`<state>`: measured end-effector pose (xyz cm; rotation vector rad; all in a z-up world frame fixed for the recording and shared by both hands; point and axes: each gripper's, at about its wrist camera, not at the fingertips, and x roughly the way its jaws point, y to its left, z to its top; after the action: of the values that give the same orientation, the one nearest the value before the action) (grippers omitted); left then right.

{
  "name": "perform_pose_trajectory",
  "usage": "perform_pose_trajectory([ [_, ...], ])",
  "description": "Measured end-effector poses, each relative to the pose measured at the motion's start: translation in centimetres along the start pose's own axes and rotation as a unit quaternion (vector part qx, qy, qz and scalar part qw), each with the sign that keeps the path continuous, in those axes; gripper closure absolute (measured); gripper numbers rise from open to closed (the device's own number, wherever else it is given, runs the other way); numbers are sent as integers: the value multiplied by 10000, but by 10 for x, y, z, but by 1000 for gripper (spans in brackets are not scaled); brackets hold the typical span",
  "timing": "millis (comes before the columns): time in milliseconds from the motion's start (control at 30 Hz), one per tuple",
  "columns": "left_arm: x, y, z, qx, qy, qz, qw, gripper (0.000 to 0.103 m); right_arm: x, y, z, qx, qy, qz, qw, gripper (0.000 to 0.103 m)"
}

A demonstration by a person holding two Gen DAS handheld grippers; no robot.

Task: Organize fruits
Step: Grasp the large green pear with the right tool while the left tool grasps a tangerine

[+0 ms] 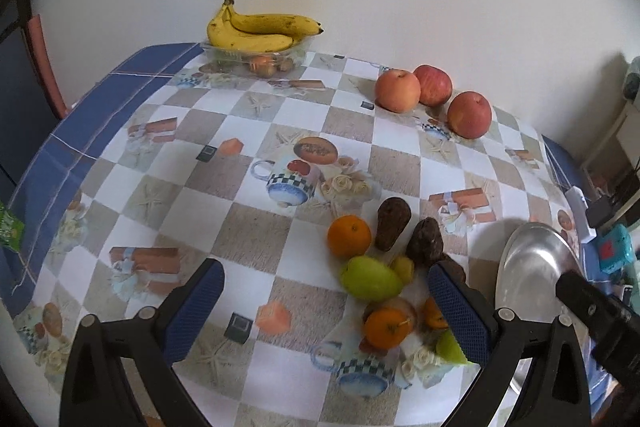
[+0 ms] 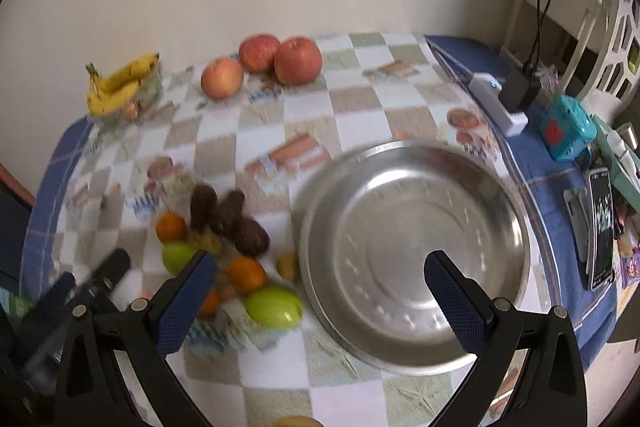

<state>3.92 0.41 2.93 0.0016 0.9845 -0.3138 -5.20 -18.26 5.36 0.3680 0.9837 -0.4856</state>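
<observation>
**Desk:** Steel first — where is it?

**Photographer:** Steel bowl [image 2: 414, 255] fills the right wrist view, on the checked tablecloth [image 2: 360, 107] straight ahead of the right gripper [image 2: 320, 267], its near rim between the two blue-padded fingers. The jaws stand wide apart, holding nothing. In the left wrist view only a sliver of that bowl [image 1: 532, 267] shows, off to the right of the left gripper [image 1: 326, 281].

**Desk:** And the fruit?

**Photographer:** Left wrist view is sharp; the right one is blurred. Just ahead of the left gripper, nearer its right finger, sits the cluster: an orange [image 1: 349, 235], two dark brown avocados [image 1: 393, 223] [image 1: 425, 242], a green fruit [image 1: 370, 278] and a mandarin [image 1: 385, 327] between the fingertips. Its jaws are also spread, clamped on nothing. From the right gripper the same pile [image 2: 224, 239] lies ahead and left, beside its left finger.

**Desk:** Farther back?

**Photographer:** Three apples [image 1: 434, 99] by the wall, ahead and right of the left gripper; bananas [image 1: 256, 29] on a clear tray [image 1: 256, 61] far ahead. Only the right wrist view shows the phone [image 2: 600, 223], a teal gadget [image 2: 568, 127] and a white power strip [image 2: 500, 103] off to its right.
</observation>
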Motion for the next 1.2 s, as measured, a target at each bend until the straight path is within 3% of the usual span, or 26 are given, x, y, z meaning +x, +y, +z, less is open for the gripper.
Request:
perform_pose_trajectory([
  [167, 14, 9, 8, -352, 363, -526, 9973, 0, 8, 6, 9, 169, -110, 89, 9998, 2],
  [367, 16, 0, 18, -362, 249, -542, 9976, 0, 32, 4, 6, 304, 114, 169, 9993, 16],
  [467, 22, -4, 20, -361, 380, -423, 9977, 1, 41, 9, 0, 205, 286, 334, 9988, 29],
  [533, 29, -6, 18, -394, 553, -549, 9962, 3, 44, 13, -6, 121, 404, 423, 9982, 32],
  [633, 39, -10, 9, -380, 888, -677, 9930, 14, 52, 19, -16, 22, 658, 578, 9962, 40],
  [700, 46, -15, 1, -287, 1093, -715, 9910, 15, 56, 23, -22, -10, 797, 629, 9948, 46],
  [1000, 64, -17, -18, -393, 1720, -1077, 9784, 48, 63, 29, -35, -122, 1140, 696, 9910, 53],
  [1200, 78, -11, -28, -700, 2076, -1204, 9682, 49, 71, 29, -40, -156, 1304, 587, 9896, 54],
])
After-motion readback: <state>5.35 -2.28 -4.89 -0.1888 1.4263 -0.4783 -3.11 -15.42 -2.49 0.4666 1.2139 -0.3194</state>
